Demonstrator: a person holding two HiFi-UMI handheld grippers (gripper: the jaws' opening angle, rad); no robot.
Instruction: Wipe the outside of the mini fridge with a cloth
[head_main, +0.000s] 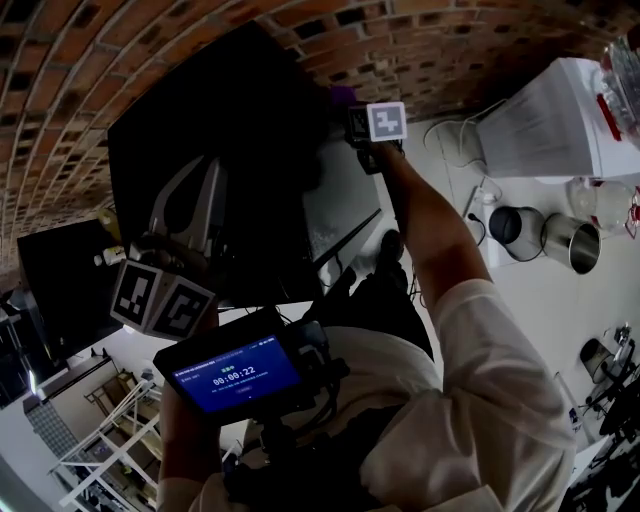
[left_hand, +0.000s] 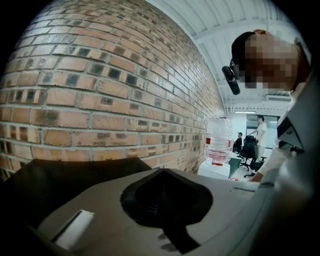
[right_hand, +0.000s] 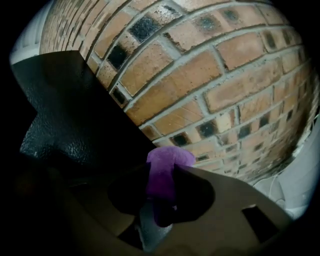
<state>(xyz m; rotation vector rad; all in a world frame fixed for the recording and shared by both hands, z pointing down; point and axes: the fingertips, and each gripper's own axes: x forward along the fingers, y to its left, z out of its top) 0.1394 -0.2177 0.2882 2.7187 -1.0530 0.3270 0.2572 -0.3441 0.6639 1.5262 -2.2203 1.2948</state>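
Tagger: Brick wall (head_main: 200, 40) behind everything. Pale floor on the right with a white water dispenser (head_main: 545, 120) and two metal pots (head_main: 570, 242). Black mini fridge (head_main: 220, 130) stands close to the wall.

Checker: Cloth?

Tagger: Purple cloth (right_hand: 167, 160), pinched in the right gripper (right_hand: 162, 175). The jaws are clamped on it and a tuft sticks out past the tips. It's at the fridge's upper corner nearest the wall, just beside the black edge. Can't tell if it's touching the fridge.

Checker: Left side?

Tagger: Left gripper (left_hand: 161, 172) has its jaws together with nothing between them. It's held up in front of the fridge's dark face, lower left in the head view, well apart from the right one.

Checker: Anything else?

Tagger: Blue screen (head_main: 235, 375) on the person's chest rig, showing a timer. White sleeve (head_main: 480, 380) on the right arm, which is stretched toward that fridge corner. The left gripper view also catches people far off by office chairs.
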